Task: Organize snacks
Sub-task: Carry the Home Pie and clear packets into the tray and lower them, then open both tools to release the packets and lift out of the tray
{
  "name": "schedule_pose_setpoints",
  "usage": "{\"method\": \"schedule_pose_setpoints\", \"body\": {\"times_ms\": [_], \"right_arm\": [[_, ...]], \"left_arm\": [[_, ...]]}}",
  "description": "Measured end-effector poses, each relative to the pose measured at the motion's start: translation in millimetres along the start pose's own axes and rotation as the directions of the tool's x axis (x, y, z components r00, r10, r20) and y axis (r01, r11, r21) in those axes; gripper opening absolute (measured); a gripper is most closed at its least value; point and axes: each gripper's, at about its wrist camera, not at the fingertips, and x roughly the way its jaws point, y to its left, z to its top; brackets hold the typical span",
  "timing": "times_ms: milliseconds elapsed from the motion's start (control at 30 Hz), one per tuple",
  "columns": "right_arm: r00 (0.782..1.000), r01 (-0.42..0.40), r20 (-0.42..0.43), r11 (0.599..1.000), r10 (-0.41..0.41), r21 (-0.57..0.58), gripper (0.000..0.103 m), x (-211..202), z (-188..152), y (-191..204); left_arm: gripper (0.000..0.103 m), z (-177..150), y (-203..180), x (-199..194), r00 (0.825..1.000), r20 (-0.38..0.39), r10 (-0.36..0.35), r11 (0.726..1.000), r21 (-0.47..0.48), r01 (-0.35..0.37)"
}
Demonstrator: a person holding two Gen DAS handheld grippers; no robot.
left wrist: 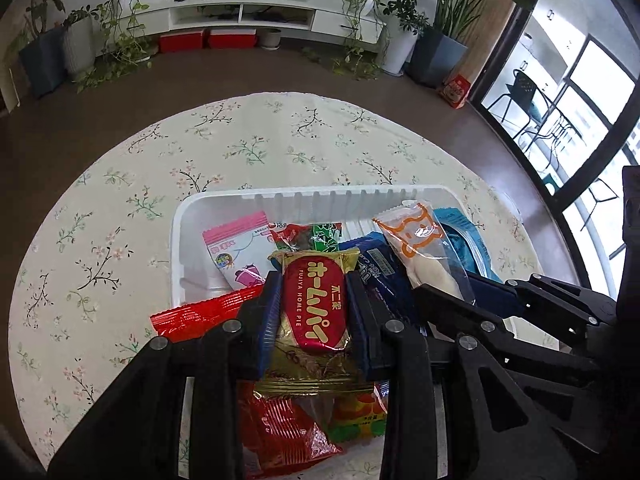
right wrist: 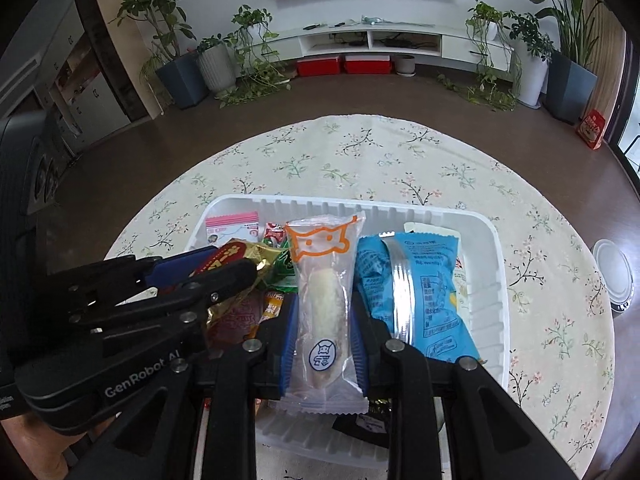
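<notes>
A white plastic tray (left wrist: 280,196) (right wrist: 490,240) sits on the round floral table and holds several snack packs. My left gripper (left wrist: 314,280) is shut on a gold and red Home Pie pack (left wrist: 316,304), held above the tray's near side. My right gripper (right wrist: 324,312) is shut on a clear pack with an orange cat face (right wrist: 322,280), held over the tray's middle. Each gripper shows in the other's view, the right gripper (left wrist: 460,288) with its cat pack (left wrist: 424,244) and the left gripper (right wrist: 224,264) with its pie pack (right wrist: 228,260).
In the tray lie a pink and white pack (left wrist: 236,248), a green pack (left wrist: 324,236), blue packs (right wrist: 420,292) and red packs (left wrist: 200,312). A round white lid (right wrist: 614,276) lies at the table's right edge. Potted plants and a TV cabinet stand behind.
</notes>
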Motion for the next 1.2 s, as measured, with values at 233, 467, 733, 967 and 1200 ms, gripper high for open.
{"method": "schedule_pose_setpoints", "body": {"times_ms": [233,467,733,967,1200], "right_arm": [[1.000,-0.005,0.000,1.000,0.005,0.020,0.028,1.2,2.7,-1.2],[1.000,-0.024,0.000,0.998,0.024,0.055,0.030,-1.0,4.2,-10.6],[1.000,-0.029,0.012,0.997,0.028,0.074,0.030,-2.4,2.6,-16.9],[0.998,-0.045,0.043,0.993,0.040,0.108,0.043,-18.7,-2.2,-23.8],[0.989,-0.071,0.142,0.988,0.051,0.137,0.078,-57.6,-8.1,-28.1]], "left_arm": [[0.029,-0.8,1.4,-1.8,1.000,0.002,-0.003,1.000,-0.031,0.003],[0.031,-1.8,2.1,-3.7,1.000,0.007,-0.012,0.998,-0.062,0.012],[0.040,-4.1,2.8,-4.1,1.000,0.012,-0.006,0.997,-0.074,0.007],[0.053,-4.7,0.7,-14.9,0.999,0.039,-0.016,0.997,-0.073,0.018],[0.087,-14.4,-5.0,-48.6,0.995,0.095,-0.009,0.997,-0.073,0.016]]}}
